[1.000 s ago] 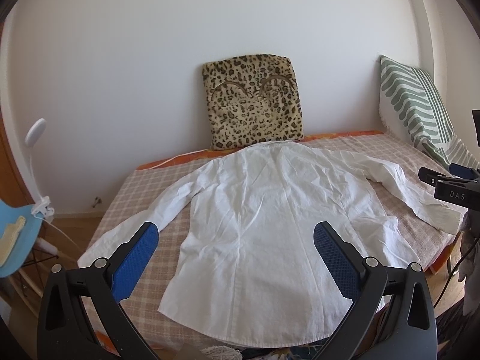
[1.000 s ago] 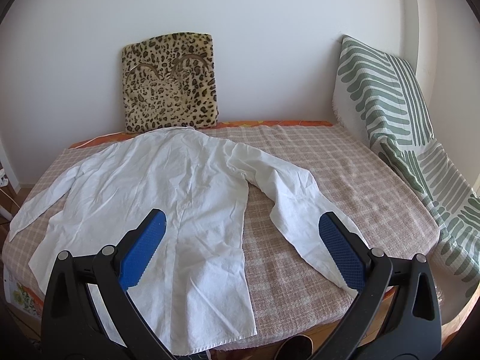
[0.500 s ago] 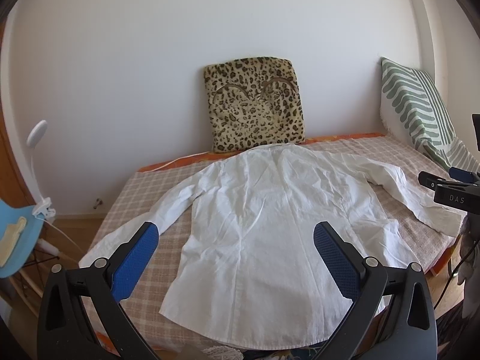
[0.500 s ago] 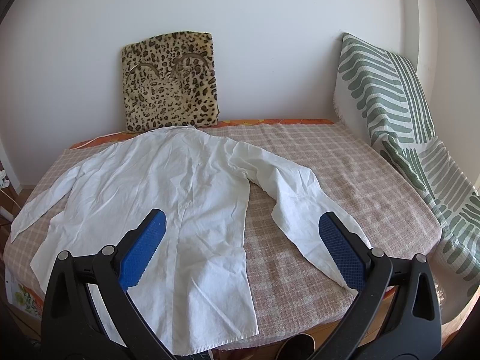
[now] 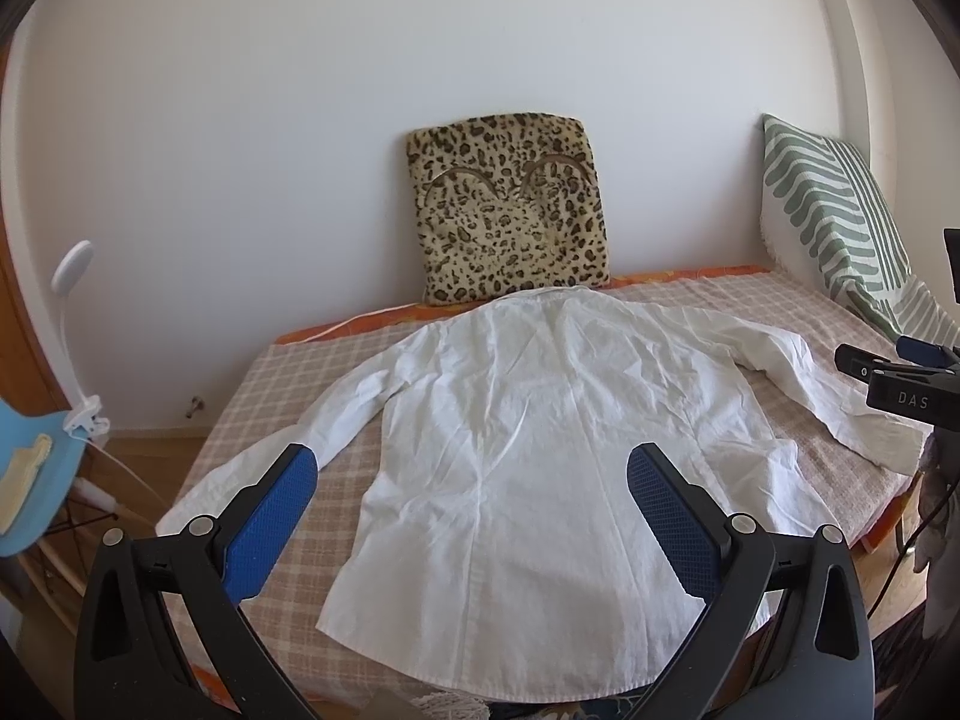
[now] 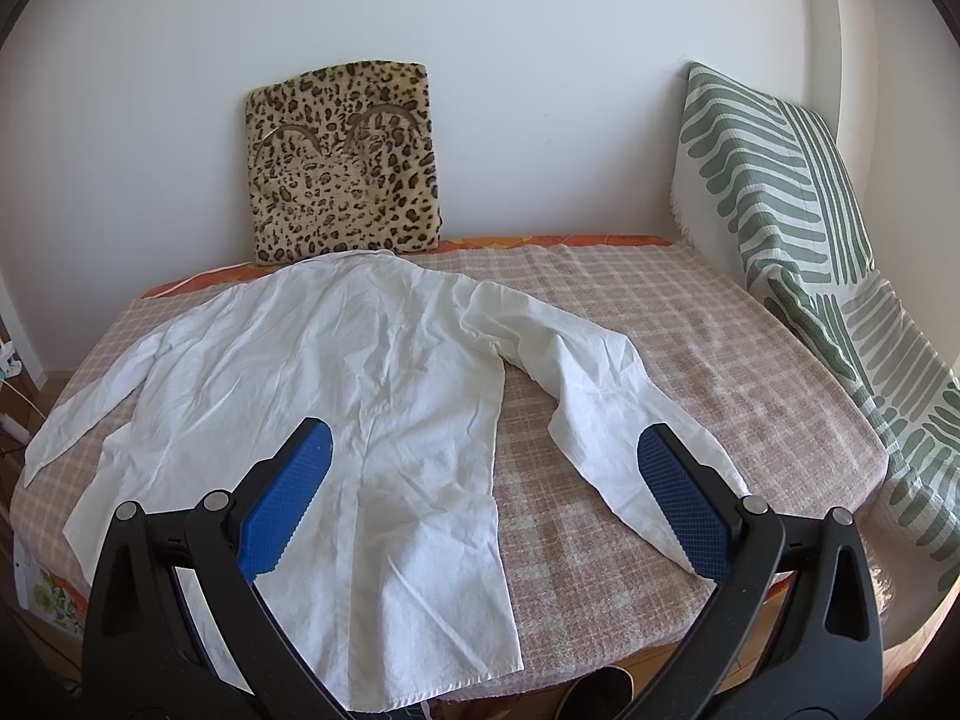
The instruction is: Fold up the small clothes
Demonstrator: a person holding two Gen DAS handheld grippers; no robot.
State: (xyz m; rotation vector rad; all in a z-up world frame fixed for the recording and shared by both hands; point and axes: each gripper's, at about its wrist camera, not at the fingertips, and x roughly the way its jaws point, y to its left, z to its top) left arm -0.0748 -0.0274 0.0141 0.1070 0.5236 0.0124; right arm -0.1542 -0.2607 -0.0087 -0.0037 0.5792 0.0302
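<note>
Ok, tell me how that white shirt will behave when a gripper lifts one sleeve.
The white shirt looks thin and creased, so it will likely droop limply. Its right sleeve lies loose on the checked cover, so it probably lifts first, the body dragging after.

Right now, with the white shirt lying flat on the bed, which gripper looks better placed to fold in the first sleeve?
Probably the right gripper. Its open jaws frame the cuff end of the nearer sleeve of the white shirt. The left gripper, also open, faces the shirt's body; its sleeve lies off to its side.
</note>
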